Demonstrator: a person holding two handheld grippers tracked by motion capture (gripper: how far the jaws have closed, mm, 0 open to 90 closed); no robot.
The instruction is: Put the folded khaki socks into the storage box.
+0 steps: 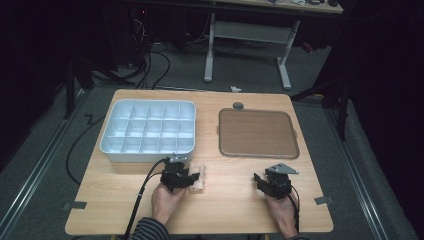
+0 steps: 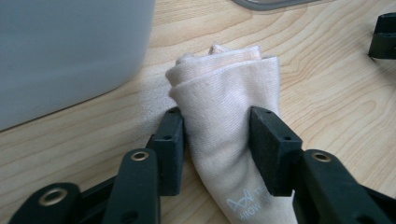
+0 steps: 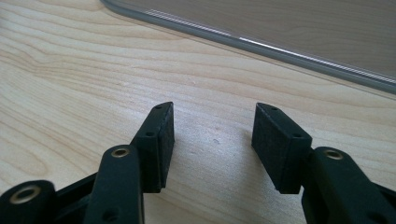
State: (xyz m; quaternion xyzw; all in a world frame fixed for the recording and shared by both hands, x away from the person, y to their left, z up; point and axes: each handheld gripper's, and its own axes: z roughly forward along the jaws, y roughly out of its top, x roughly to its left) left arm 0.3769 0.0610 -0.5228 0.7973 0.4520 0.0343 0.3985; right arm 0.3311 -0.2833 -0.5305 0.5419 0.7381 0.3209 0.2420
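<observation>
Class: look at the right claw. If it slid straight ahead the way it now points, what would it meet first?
Probably the brown tray. The right claw stands open over bare table, nothing between its jaws, and the tray's rim crosses the view ahead. How far off it lies is hard to judge.

1. The cloth's [image 2: 224,121] near end ran off the bottom edge in the left gripper view, its printed logo cut short and unreadable.
2. The box [image 2: 70,51] was cropped there to one blurred wall.
</observation>
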